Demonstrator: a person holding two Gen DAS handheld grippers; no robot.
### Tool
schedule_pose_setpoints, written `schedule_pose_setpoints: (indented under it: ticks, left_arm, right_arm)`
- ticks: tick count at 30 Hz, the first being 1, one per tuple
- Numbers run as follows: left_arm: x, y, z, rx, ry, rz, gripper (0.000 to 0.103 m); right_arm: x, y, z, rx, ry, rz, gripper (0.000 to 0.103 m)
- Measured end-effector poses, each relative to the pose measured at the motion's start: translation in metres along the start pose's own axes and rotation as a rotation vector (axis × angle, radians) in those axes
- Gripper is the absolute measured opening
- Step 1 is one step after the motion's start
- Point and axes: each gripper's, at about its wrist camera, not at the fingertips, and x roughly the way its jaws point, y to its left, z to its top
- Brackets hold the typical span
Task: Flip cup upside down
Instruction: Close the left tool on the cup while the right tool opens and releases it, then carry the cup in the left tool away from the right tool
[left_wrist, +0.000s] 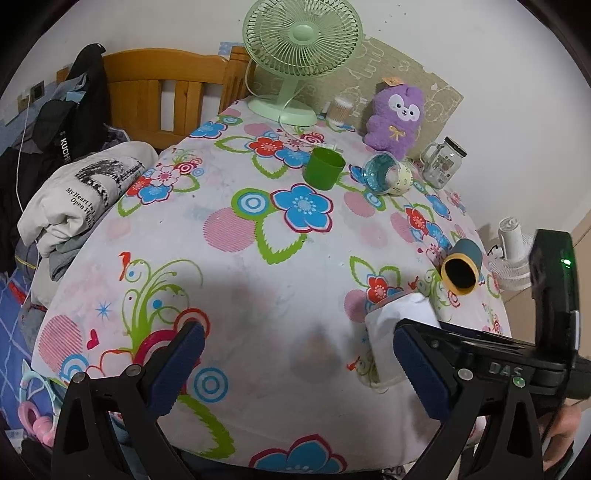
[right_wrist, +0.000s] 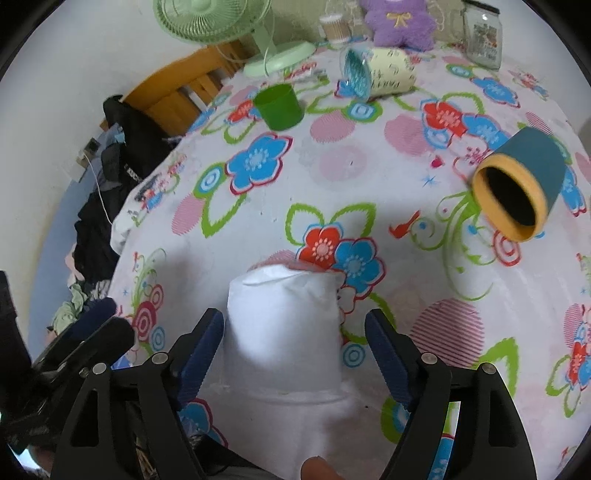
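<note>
Closest to me, my right gripper (right_wrist: 293, 354) has its jaws spread wide with the white paper cup (right_wrist: 284, 332) standing between them. The cup looks already inverted: its closed base is on top and the wider rim rests on the flowered tablecloth (right_wrist: 332, 166). The left pad seems to be just beside the cup wall, maybe touching it; the right pad is clearly apart. So this claw is open and holds nothing.

My left gripper (left_wrist: 299, 362) is also open and empty, hovering above bare cloth. In the left view the same white cup (left_wrist: 400, 325) is partly hidden behind the right rig.

I judge that the flip itself is done and I am in the release step. The next move calls for pulling the right gripper straight back without brushing the cup, because it is light and could tip over.

Further out, a teal tube with a yellow rim (right_wrist: 517, 184) lies on its side. Beyond it a green cup (right_wrist: 279, 105) stands upright, and a pale cup with a blue inside (right_wrist: 373, 72) lies tipped over. At the far edge I see a green fan (left_wrist: 301, 55), a purple plush toy (left_wrist: 395, 114) and a glass jar (left_wrist: 441, 162).
</note>
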Motion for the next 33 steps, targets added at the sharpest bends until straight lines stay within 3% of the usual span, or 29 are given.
schedule_pose_setpoints:
  ticks: [8, 16, 26, 29, 33]
  left_arm:
    - [0.016, -0.035, 0.019, 0.029, 0.054, -0.071, 0.103]
    - [0.062, -0.081, 0.04, 0.079, 0.206, -0.119, 0.103]
    - [0.099, -0.094, 0.035, 0.072, 0.294, -0.047, 0.103]
    - [0.108, -0.096, 0.034, 0.097, 0.316, 0.031, 0.103]
    - [0.115, -0.091, 0.033, 0.088, 0.346, 0.057, 0.097]
  right_arm:
    - [-0.049, -0.039, -0.008, 0.084, -0.118, 0.021, 0.082]
    - [-0.073, -0.092, -0.028, 0.208, -0.188, 0.047, 0.082]
    - [-0.081, -0.121, -0.041, 0.269, -0.219, 0.088, 0.082]
    - [-0.081, -0.123, -0.042, 0.277, -0.224, 0.097, 0.082]
    - [-0.08, -0.124, -0.043, 0.278, -0.226, 0.101, 0.082]
